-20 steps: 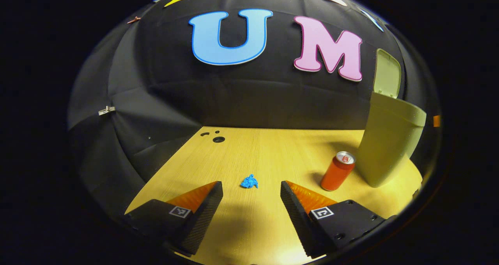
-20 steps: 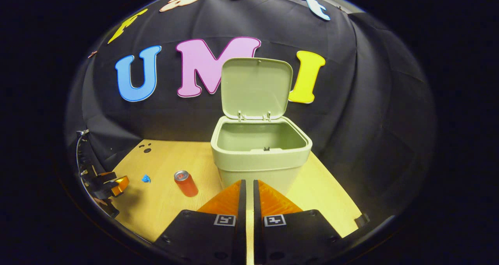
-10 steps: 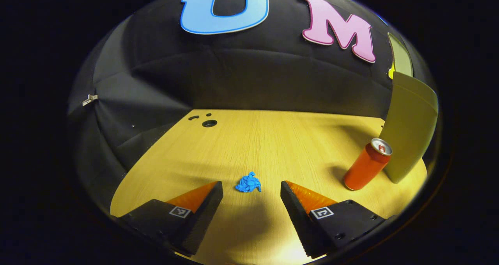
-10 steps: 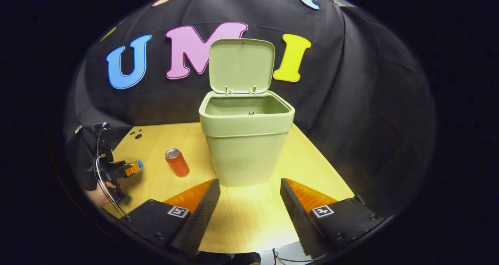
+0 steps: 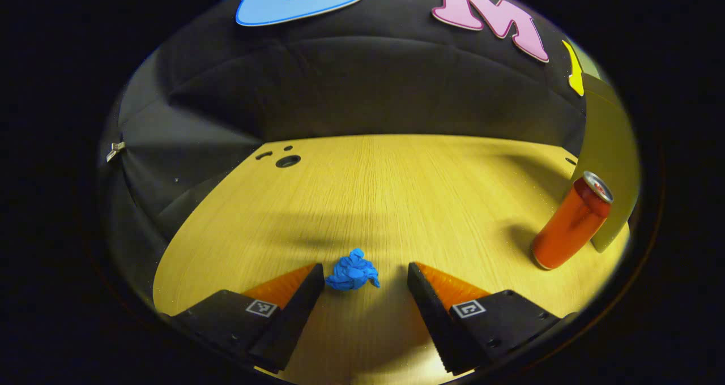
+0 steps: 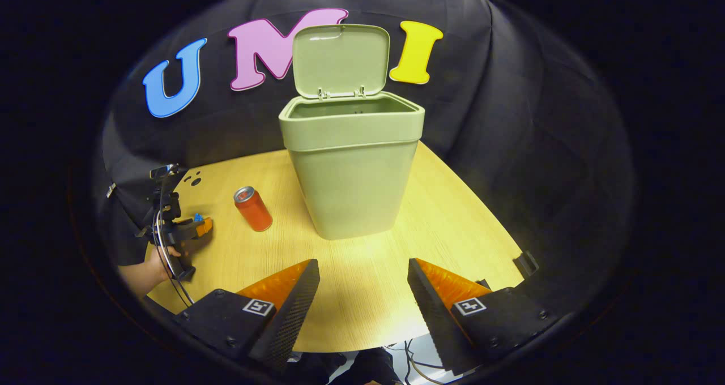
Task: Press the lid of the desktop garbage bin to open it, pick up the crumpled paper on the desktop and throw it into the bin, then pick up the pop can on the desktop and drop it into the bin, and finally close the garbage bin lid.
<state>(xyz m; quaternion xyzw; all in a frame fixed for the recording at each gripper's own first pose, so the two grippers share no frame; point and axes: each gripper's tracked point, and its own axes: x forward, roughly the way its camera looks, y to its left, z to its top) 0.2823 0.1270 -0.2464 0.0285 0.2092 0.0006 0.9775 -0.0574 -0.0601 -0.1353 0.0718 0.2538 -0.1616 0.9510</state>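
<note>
A blue crumpled paper (image 5: pixel 353 274) lies on the wooden desktop (image 5: pixel 385 192) between the tips of my left gripper (image 5: pixel 366 276), which is open around it without pressing. An orange pop can (image 5: pixel 572 222) stands upright at the right, beside the green bin (image 5: pixel 609 147). In the right gripper view the bin (image 6: pixel 351 170) stands at centre with its lid (image 6: pixel 340 59) raised upright. The can (image 6: pixel 252 208) is left of it. My right gripper (image 6: pixel 362 272) is open above the desk's near edge, holding nothing. The left gripper (image 6: pixel 195 226) shows far left, held by a hand (image 6: pixel 147 266).
Several round holes (image 5: pixel 286 159) mark the desk's far left corner. Black cloth walls close in behind and beside the desk. Bare wood stretches between the paper and the can. Cables (image 6: pixel 408 362) hang below the desk's near edge.
My left gripper has moved forward and down, so the paper now sits between its tips. My right gripper went from shut to open and drew back and down from the bin.
</note>
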